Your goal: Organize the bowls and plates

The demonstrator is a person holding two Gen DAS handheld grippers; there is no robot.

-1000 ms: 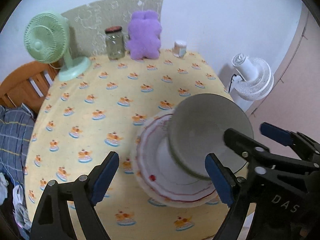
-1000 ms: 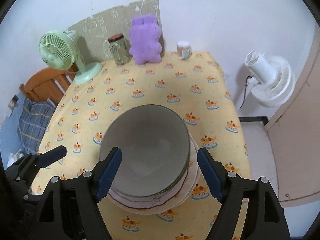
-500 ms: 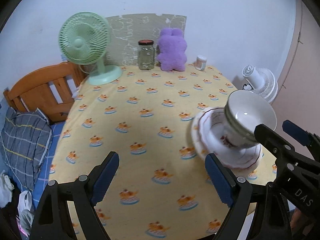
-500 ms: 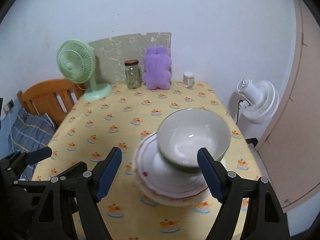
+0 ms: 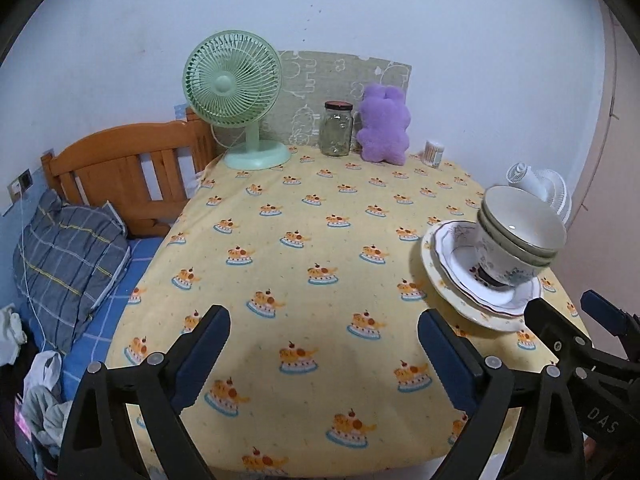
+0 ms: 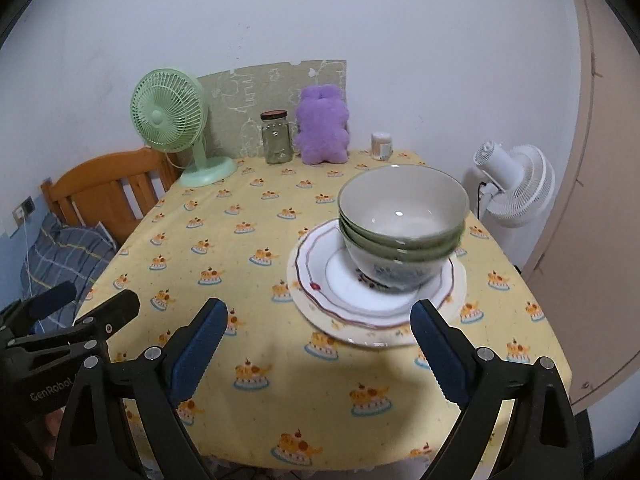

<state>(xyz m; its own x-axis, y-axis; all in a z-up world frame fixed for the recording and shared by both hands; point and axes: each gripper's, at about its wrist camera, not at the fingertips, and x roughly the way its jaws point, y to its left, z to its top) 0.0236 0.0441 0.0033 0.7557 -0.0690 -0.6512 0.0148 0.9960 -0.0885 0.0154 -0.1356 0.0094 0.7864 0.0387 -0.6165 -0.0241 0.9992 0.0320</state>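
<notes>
Tablecloth [image 6: 248,264] carries stacked bowls [image 6: 402,216] hiding the plates' [image 6: 320,280] centres.

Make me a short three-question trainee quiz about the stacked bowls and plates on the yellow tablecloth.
1. True or false: the stacked green-rimmed ceramic bowls sit on the white scallop-edged plates.
2. Which stands closest to the purple plush toy? A) clear glass jar with a dark lid B) mint-green desk fan C) white floor fan
3. Fill in: neither the left gripper nor the right gripper holds anything; both are ____.

Key: 1 true; 2 A; 3 open.
</notes>
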